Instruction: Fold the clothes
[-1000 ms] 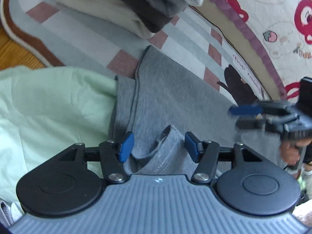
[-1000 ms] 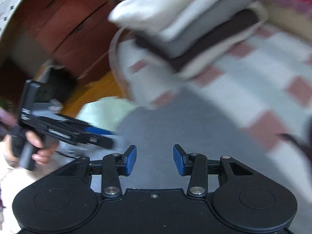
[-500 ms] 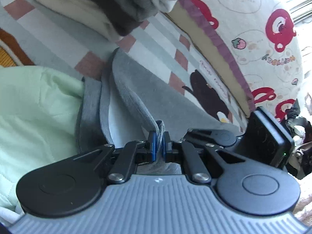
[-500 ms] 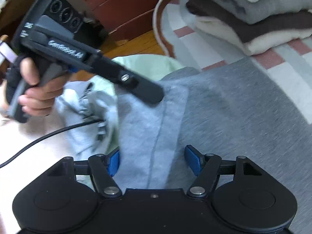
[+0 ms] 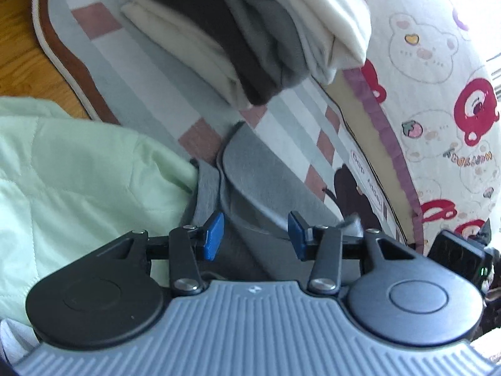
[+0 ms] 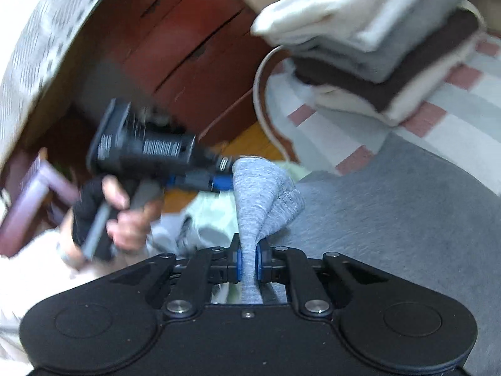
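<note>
Grey garment (image 6: 391,206) bunches up between the closing right gripper (image 6: 249,261), pinched tight; left gripper (image 5: 255,238) is opening, spread above it, on the checked rug (image 5: 150,72) near folded stack (image 5: 250,31).

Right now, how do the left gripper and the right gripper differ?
The left gripper has its fingers apart, opening, pressing nothing; the right gripper has its fingers closing, pinched on a fold of the grey garment. The left has a ribbed grey body, the right a black one. Both have blue pads.
</note>
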`<state>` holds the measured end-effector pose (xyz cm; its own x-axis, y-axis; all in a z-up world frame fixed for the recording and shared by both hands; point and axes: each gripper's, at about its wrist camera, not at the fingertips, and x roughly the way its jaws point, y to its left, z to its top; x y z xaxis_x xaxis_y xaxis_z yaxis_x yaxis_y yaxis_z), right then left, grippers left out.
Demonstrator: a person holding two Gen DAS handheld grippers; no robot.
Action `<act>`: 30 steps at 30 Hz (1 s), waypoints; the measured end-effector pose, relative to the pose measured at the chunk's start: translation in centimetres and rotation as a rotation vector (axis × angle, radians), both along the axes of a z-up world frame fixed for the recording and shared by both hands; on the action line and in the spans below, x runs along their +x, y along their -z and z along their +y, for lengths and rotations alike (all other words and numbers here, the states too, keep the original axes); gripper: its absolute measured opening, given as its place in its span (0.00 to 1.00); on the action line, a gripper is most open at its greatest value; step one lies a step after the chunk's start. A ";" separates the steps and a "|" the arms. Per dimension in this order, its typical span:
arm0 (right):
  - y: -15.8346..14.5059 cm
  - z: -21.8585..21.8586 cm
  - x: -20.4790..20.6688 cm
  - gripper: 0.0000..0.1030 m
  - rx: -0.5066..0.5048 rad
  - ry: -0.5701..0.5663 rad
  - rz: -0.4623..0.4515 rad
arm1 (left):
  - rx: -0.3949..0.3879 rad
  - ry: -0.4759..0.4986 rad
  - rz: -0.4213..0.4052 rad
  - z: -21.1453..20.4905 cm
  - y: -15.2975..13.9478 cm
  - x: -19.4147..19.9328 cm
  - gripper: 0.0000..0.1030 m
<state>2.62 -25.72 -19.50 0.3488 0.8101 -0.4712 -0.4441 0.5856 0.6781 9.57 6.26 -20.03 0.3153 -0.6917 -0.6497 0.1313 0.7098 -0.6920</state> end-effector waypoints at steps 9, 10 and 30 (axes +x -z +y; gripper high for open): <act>-2.3 2.9 -2.6 0.09 0.152 -0.173 -0.002 | 0.000 -0.023 -0.003 0.8 0.2 0.3 0.43; -2.3 3.3 -3.0 0.09 0.171 -0.209 0.009 | -0.003 -0.026 0.005 0.9 0.4 0.4 0.43; -2.0 4.3 -4.3 0.46 -0.157 -0.299 -0.038 | 0.232 0.123 -0.167 -2.5 0.5 0.4 0.47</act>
